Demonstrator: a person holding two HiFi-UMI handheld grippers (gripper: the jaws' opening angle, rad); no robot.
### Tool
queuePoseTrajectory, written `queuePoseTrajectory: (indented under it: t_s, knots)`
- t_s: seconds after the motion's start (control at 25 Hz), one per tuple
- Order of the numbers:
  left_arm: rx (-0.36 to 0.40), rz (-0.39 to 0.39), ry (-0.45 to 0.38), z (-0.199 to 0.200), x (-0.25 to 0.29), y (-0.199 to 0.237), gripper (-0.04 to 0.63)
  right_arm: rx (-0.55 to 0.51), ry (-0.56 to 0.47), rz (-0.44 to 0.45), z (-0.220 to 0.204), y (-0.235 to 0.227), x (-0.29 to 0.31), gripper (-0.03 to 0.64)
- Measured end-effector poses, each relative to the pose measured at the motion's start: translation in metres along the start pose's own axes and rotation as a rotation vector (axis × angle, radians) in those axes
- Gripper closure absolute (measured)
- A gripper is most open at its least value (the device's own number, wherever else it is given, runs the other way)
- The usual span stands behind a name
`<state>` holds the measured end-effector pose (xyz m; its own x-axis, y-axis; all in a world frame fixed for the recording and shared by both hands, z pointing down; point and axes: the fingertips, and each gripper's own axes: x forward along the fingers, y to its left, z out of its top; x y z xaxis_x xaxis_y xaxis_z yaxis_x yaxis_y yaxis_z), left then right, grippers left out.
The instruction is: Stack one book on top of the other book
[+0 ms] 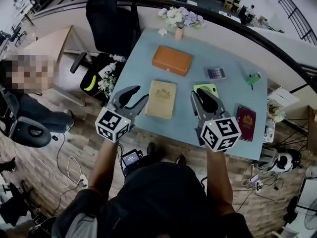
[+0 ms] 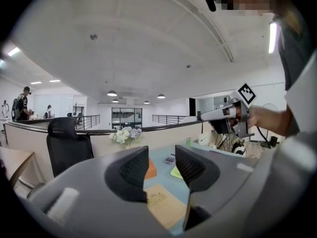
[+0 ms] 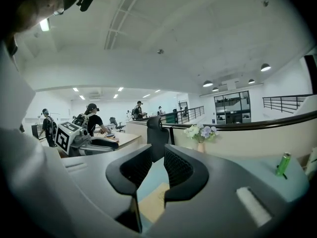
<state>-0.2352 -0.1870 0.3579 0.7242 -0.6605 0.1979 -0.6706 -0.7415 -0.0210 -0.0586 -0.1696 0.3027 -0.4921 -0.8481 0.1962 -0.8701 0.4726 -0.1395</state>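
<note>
An orange book (image 1: 172, 60) lies flat at the middle of the light blue table (image 1: 233, 53). A tan book (image 1: 161, 98) with a gold emblem lies nearer the front edge, apart from the orange one. My left gripper (image 1: 133, 98) hovers just left of the tan book, open and empty. My right gripper (image 1: 203, 99) hovers to the book's right, over a green pad (image 1: 205, 88), also open and empty. In the left gripper view the tan book (image 2: 166, 205) shows below the jaws and the orange book (image 2: 150, 169) between them. The right gripper view shows the tan book (image 3: 153, 202) under its jaws.
A maroon booklet (image 1: 246, 122) lies at the front right, with a calculator (image 1: 216, 73) and a small green object (image 1: 253, 79) further back. A vase of flowers (image 1: 179, 20) stands at the far edge. A black chair (image 1: 109, 19) is off the table's left corner.
</note>
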Motion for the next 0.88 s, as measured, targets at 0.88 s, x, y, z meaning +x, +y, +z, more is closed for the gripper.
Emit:
queuePoseTrajectory:
  t_s: [0.88]
  knots:
    - [-0.124, -0.019, 0.105, -0.081, 0.043, 0.057, 0.374, 0.127, 0.168, -0.054, -0.096, -0.026, 0.064, 0.545]
